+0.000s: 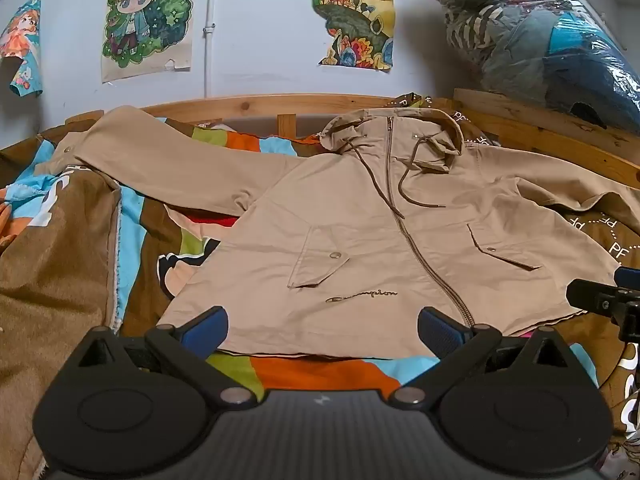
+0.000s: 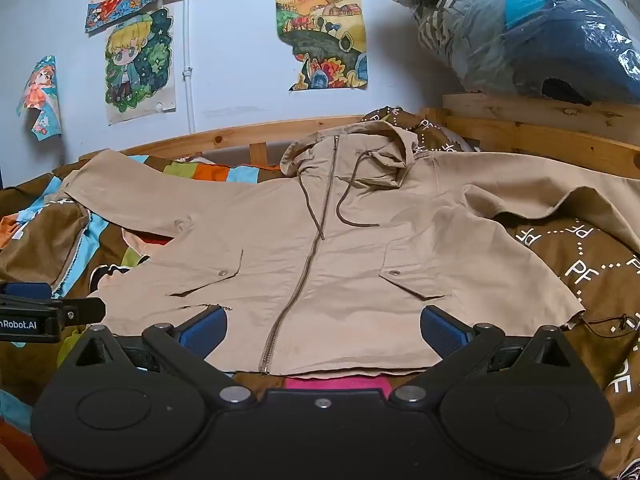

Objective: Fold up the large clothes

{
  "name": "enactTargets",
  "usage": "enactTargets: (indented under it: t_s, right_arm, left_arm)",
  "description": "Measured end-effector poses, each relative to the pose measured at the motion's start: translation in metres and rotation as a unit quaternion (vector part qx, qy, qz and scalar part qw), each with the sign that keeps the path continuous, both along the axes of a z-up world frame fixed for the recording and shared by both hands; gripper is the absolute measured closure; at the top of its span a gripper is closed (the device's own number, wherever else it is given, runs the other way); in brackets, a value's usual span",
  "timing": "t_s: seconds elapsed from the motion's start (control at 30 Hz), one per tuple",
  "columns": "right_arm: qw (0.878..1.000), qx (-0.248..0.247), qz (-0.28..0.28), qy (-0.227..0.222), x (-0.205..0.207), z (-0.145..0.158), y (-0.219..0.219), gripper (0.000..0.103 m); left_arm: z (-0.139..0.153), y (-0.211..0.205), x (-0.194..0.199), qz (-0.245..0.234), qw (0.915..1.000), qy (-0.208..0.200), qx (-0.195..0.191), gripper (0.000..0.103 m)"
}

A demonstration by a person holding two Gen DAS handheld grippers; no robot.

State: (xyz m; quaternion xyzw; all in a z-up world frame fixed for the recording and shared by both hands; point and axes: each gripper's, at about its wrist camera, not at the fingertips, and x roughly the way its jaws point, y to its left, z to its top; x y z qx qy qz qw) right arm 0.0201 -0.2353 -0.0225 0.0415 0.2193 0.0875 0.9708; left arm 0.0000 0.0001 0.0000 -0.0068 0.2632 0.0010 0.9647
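A tan hooded jacket (image 1: 360,240) (image 2: 340,264) lies face up and zipped on the bed, hood toward the wall, both sleeves spread out sideways. My left gripper (image 1: 322,334) hovers wide open just short of the hem, left of the zipper, with nothing between its blue pads (image 1: 206,330). In the right wrist view my right gripper (image 2: 322,334) is open too, over the hem around the zipper's lower end, gripping nothing. Each gripper shows at the edge of the other's view: the right gripper's side (image 1: 608,300), the left gripper's side (image 2: 40,316).
A patchwork and brown bedspread (image 1: 60,280) covers the bed under the jacket. A wooden bed rail (image 1: 260,104) runs along the back wall with posters (image 1: 148,20). A plastic-wrapped bundle of clothes (image 1: 540,40) sits on a wooden ledge at the back right.
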Motion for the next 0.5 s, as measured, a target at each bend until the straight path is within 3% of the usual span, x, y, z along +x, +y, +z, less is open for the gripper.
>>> enactTargets:
  t_s: [0.5]
  right_arm:
    - [1.000,0.002,0.000,0.002,0.0007,-0.0009,-0.0011,0.001]
  left_arm:
    - [-0.0015,-0.0002,-0.0002,-0.001,1.0000,0.002,-0.001,0.001]
